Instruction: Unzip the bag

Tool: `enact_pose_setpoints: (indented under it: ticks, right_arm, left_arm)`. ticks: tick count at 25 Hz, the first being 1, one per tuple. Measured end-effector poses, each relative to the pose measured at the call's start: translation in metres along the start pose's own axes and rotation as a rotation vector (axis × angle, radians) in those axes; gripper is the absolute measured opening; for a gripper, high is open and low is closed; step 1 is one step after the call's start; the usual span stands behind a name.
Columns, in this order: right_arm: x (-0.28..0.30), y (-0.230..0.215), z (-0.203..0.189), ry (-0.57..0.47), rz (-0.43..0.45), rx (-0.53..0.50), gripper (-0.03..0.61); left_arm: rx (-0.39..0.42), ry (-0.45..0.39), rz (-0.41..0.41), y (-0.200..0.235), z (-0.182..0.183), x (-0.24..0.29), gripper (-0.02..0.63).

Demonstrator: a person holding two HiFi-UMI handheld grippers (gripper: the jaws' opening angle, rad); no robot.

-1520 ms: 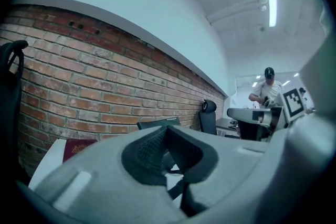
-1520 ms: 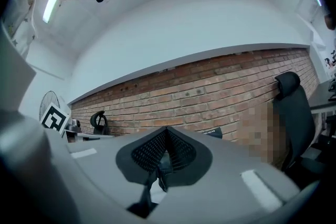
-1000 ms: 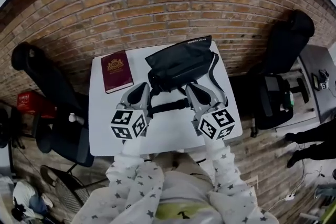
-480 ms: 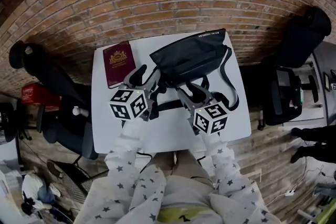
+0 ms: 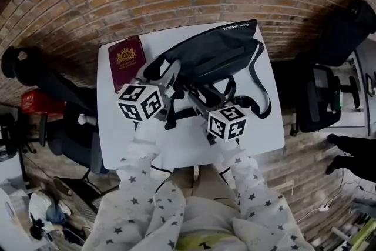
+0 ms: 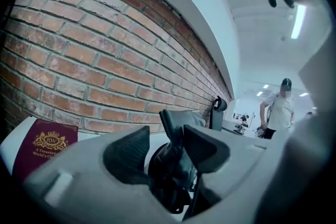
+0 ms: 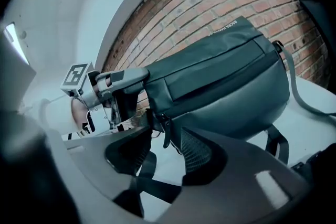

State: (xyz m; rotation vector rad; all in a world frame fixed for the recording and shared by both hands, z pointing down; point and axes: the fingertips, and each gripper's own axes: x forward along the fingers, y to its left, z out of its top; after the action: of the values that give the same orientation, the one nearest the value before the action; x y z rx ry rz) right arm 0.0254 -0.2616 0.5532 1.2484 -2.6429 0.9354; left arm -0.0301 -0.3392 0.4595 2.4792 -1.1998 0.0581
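Note:
A black zippered bag (image 5: 214,56) lies on the white table (image 5: 188,150), its strap (image 5: 259,88) trailing to the right. My left gripper (image 5: 160,74) is at the bag's left end. In the left gripper view its jaws (image 6: 165,145) have just been opening and stand apart, with the bag's end (image 6: 176,123) between them, untouched by the pads. My right gripper (image 5: 210,93) is at the bag's near side. Its jaws (image 7: 165,150) have also just been opening, and the zipper pull (image 7: 166,131) hangs between them, free of the pads, under the bag (image 7: 220,81).
A maroon booklet (image 5: 126,59) lies on the table's left side, beside the left gripper. A brick wall runs behind the table. Dark office chairs stand to the left (image 5: 53,97) and right (image 5: 320,100). A person (image 6: 278,110) stands far off in the room.
Both grippers have moved forward and down to the bag's near-left end. Their jaws, together a second ago, now stand apart.

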Motion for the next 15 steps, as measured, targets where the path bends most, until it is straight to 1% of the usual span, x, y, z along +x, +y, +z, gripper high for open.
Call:
enact_pose_setpoints:
  ticks: [4, 8, 9, 13, 15]
  right_arm:
    - [0.005, -0.002, -0.005, 0.015, 0.011, 0.040, 0.142]
    - [0.005, -0.003, -0.007, 0.013, 0.019, 0.058, 0.077]
    - [0.005, -0.003, -0.006, 0.010, 0.020, 0.056, 0.047]
    - [0.004, -0.001, -0.001, -0.009, 0.033, 0.057, 0.033]
    - [0.003, -0.003, 0.003, -0.021, 0.022, 0.056, 0.020]
  left_arm:
    - [0.020, -0.014, -0.042, -0.006, 0.001, 0.005, 0.129]
    - [0.028, -0.022, -0.050, -0.008, 0.001, 0.006, 0.115]
    - [0.030, -0.023, -0.054, -0.008, 0.001, 0.006, 0.112]
    - [0.041, -0.024, -0.074, -0.010, 0.002, 0.006, 0.089]
    - [0.048, -0.021, -0.084, -0.012, 0.002, 0.005, 0.078]
